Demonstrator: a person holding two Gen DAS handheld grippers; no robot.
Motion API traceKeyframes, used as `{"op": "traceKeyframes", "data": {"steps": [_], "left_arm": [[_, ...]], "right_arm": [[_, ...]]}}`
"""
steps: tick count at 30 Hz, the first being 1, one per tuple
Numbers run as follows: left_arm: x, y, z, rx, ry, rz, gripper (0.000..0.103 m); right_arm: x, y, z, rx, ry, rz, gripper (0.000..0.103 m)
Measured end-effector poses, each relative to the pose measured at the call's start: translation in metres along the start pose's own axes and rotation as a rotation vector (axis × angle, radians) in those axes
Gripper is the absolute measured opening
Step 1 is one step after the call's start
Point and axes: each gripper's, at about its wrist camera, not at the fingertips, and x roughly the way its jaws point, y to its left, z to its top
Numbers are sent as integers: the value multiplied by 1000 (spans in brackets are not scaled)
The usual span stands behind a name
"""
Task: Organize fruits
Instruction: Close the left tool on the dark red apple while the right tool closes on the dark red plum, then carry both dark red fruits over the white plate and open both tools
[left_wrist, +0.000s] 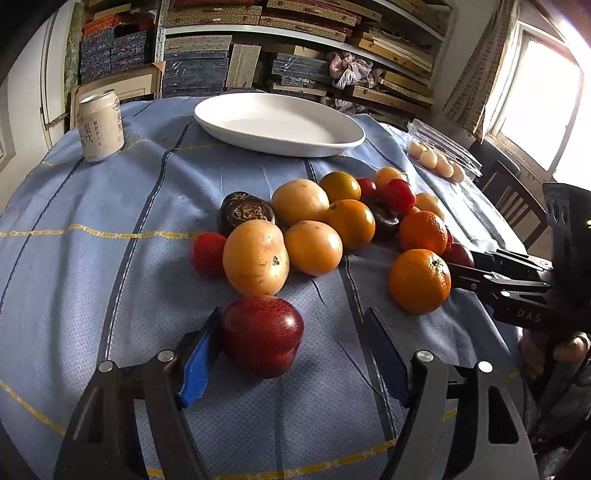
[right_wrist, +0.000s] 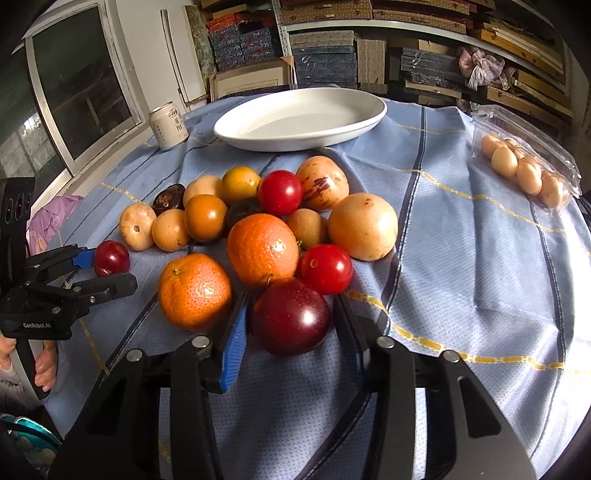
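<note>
A pile of fruit lies on the blue cloth: yellow round fruits (left_wrist: 256, 258), oranges (left_wrist: 419, 281), red tomatoes (right_wrist: 325, 268) and dark fruits (left_wrist: 244, 212). My left gripper (left_wrist: 291, 343) is open around a dark red plum (left_wrist: 261, 335); its left pad touches the plum, the right finger stands apart. My right gripper (right_wrist: 291, 328) is open around another dark red plum (right_wrist: 290, 321), which sits between its fingers next to an orange (right_wrist: 194, 291). An empty white oval plate (left_wrist: 277, 125) stands behind the pile; it also shows in the right wrist view (right_wrist: 299, 118).
A white drink can (left_wrist: 99, 125) stands at the far left of the table. An open clear plastic box of small pale fruits (right_wrist: 524, 170) lies at the right. Full shelves stand behind the table. A dark chair (left_wrist: 513, 199) is beside its right edge.
</note>
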Motion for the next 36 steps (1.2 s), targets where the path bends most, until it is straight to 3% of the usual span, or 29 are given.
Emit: {"op": "traceKeyframes", "data": {"steps": [9,22,36], "left_arm": [[-2,4,-1,-22,-11,-3,68],[-9,17,-4,-64,-20,-2,42],[-14,10,-9,-17,-30,22,40]], "right_arm": [[0,1,0,-4,2,2,40],[1,0,0,4,1,9,40],[1,-6,1,27,0,47,39]]}}
